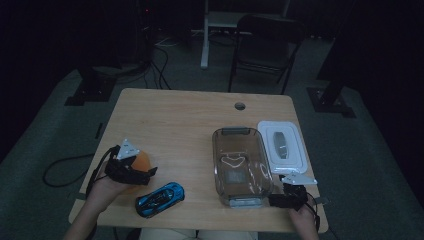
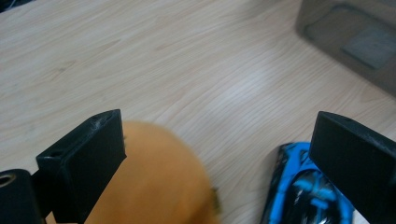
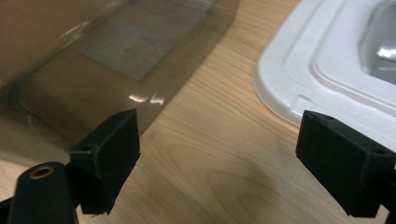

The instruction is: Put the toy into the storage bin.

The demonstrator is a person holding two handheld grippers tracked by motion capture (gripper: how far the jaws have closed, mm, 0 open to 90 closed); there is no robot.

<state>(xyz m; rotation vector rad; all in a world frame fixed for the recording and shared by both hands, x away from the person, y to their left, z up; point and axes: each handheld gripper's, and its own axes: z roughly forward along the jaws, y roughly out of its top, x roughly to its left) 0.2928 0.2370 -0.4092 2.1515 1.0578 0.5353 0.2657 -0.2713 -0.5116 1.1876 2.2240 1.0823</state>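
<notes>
We've got the left gripper (image 1: 131,170), jaws spread, lining up over the orange (image 2: 154,182); blue toy car (image 1: 160,198) at its 4 o'clock. Next: close on it. Right gripper (image 1: 290,196) idles, jaws spread, by the clear container (image 1: 241,165).

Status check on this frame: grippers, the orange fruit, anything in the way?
Left gripper open over orange fruit, no grip. Right gripper open, empty, between clear container and white lid. Blue toy car close beside the fruit.

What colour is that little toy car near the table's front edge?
The toy car is bright blue with black patches, clearest in the left gripper view.
</notes>
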